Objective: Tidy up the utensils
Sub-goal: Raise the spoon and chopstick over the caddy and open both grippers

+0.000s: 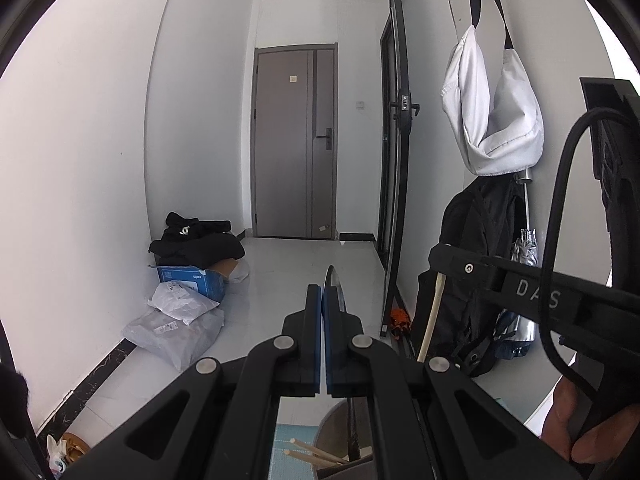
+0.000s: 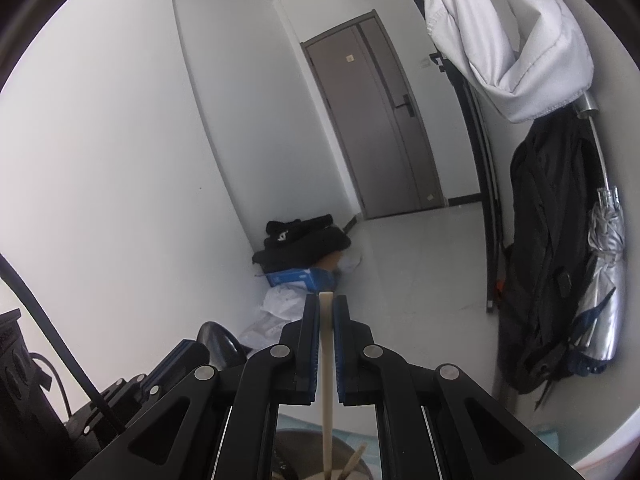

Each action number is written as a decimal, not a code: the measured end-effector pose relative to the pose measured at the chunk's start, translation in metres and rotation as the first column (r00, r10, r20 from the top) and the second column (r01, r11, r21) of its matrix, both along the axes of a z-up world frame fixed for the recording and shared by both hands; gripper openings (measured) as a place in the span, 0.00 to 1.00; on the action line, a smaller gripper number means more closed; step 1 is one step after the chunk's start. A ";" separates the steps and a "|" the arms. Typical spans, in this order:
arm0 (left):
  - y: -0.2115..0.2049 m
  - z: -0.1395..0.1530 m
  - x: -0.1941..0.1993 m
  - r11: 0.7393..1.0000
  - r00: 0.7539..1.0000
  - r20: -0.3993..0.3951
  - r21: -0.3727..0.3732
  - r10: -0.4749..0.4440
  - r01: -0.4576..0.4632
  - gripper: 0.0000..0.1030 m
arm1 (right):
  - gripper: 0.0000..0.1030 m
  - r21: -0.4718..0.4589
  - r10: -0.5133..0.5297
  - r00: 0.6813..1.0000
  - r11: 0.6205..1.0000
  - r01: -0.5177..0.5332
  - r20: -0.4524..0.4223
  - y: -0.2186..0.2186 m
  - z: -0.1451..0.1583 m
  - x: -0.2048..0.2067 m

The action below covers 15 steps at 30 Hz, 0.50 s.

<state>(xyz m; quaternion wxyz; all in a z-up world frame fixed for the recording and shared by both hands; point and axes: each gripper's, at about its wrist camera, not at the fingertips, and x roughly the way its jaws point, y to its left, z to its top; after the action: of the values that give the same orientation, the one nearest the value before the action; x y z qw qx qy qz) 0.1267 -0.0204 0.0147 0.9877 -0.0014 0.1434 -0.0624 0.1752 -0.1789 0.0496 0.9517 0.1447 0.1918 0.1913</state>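
Note:
My left gripper [image 1: 322, 292] is shut on a metal spoon [image 1: 334, 286], whose bowl sticks up past the fingertips; its handle runs down into a round holder [image 1: 340, 432] below. Wooden chopsticks [image 1: 312, 454] lie in that holder. My right gripper [image 2: 326, 300] is shut on a pale wooden utensil [image 2: 327, 360] that stands upright, its lower end in the holder [image 2: 296, 456] below. The right gripper also shows at the right of the left wrist view [image 1: 532, 292], with the wooden stick [image 1: 432, 320] under it. The left gripper and spoon bowl show at lower left in the right wrist view [image 2: 216, 340].
Both cameras face a hallway with a grey door [image 1: 294, 140]. Black clothes on a blue box [image 1: 192, 280] and plastic bags [image 1: 176, 328] lie by the left wall. A black backpack [image 2: 548, 248], folded umbrella [image 2: 604, 280] and white cloth bag [image 2: 508, 32] hang at right.

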 end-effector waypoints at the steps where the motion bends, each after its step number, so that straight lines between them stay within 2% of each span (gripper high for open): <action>1: -0.001 -0.001 -0.001 1.000 1.000 -0.011 0.001 -0.006 0.006 0.00 | 0.06 -0.003 0.001 1.000 1.000 -0.001 -0.010 0.001 -0.003 0.000; 4: -0.001 -0.003 -0.003 1.000 0.999 -0.043 -0.003 -0.027 0.026 0.00 | 0.06 -0.001 0.000 0.999 1.000 0.000 -0.044 -0.001 -0.012 -0.002; 8: -0.001 -0.007 -0.005 0.998 0.995 -0.081 -0.005 -0.056 0.056 0.00 | 0.06 -0.008 0.005 0.999 1.000 -0.005 -0.047 -0.003 -0.016 -0.010; 15: 0.004 -0.014 -0.006 0.993 0.979 -0.172 -0.055 -0.113 0.105 0.00 | 0.07 -0.022 0.049 0.996 0.998 -0.051 -0.079 -0.001 -0.017 -0.015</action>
<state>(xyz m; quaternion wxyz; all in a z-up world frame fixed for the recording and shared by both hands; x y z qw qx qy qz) 0.1209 -0.0166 0.0011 0.9661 -0.0214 0.2278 -0.1193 0.1602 -0.1794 0.0331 0.9399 0.1358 0.2351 0.2071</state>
